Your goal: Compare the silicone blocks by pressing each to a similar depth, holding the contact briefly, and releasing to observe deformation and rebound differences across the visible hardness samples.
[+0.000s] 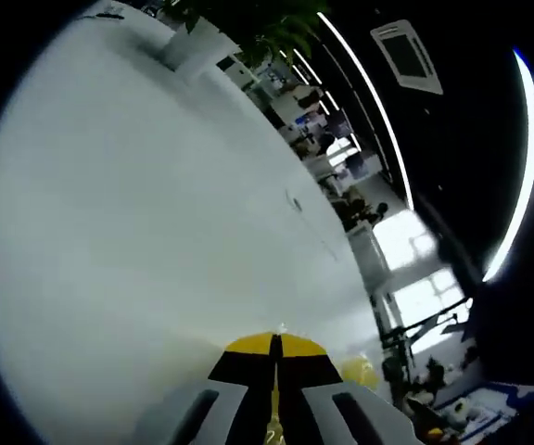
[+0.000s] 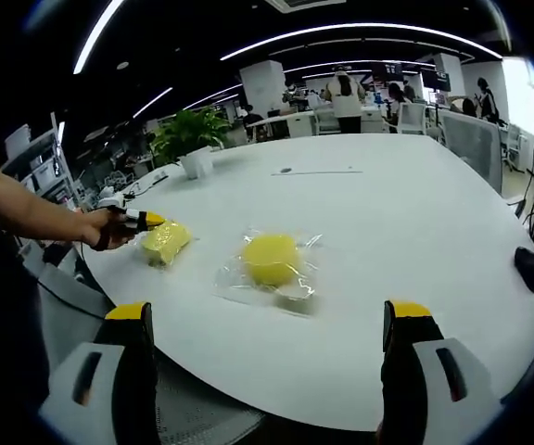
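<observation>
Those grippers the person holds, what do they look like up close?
Each is a two-jaw tool. The right gripper has black fingers capped with yellow tips, mounted on pale grey bodies with dark oblong slots. The left gripper shows the same make: black jaws, yellow tips, grey slotted bodies. The person's forearm is bare, with no sleeve on it.

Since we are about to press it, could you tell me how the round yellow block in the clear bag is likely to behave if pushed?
The round yellow block looks low and domed, so it will probably not tip. Its clear bag lies loose on the smooth white table, so it may slide. Softness cannot be judged yet; the right tongs stand open and apart from it.
</observation>
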A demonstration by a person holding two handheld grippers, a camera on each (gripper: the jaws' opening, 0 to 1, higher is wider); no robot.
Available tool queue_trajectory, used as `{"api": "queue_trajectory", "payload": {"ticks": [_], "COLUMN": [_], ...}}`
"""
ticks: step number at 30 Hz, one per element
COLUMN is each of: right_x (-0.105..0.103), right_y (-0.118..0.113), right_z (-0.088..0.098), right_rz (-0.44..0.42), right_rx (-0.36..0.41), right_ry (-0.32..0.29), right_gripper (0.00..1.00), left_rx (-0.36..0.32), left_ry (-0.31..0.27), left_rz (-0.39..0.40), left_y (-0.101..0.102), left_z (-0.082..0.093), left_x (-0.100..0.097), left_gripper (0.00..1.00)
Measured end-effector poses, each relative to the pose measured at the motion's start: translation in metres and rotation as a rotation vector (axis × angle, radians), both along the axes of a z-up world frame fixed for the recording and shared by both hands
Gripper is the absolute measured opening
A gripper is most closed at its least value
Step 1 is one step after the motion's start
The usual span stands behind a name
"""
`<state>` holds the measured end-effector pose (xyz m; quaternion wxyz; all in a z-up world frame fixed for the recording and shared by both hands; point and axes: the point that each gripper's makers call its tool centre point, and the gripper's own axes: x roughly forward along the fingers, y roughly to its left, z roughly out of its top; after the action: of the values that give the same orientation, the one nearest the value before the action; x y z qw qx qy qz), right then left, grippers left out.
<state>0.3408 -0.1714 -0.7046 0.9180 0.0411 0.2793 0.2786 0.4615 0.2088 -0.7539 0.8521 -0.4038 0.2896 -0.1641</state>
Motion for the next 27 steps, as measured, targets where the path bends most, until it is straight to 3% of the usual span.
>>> {"api": "queue_trajectory", "payload": {"ticks": [1,4,12,22,27], "right_x": [0.0,0.002,0.007,0.014,0.015], "right_y": [0.0,0.002,0.011,0.019,0.024], "right_z": [0.001,0.004,0.014,0.038,0.045], "right_rz": [0.0,0.001,0.023,0.038,0.058], "right_rx": [0.001,0.008,0.023,0.057,0.06], "right_ry": [-0.002,-0.009,-0.03,-0.074,-0.085], "right_gripper": [0.96,0.96,0.96,0.96,0.96], "left_rx": [0.012,0.005,0.024,0.082,0.113], "left_ry": [-0.072,-0.062,-0.159,-0.267,-0.337], "left_rz": [-0.007,-0.015,-0.076,-0.224,-0.292], "left_y": [-0.004,-0.011,-0.028,-0.051,-0.061], "left_z": [0.016,0.027,0.061,0.097,0.126], "left_x": [0.002,0.002,0.005,-0.001,-0.002], "left_gripper": [0.0,0.0,0.0,0.0,0.0]}}
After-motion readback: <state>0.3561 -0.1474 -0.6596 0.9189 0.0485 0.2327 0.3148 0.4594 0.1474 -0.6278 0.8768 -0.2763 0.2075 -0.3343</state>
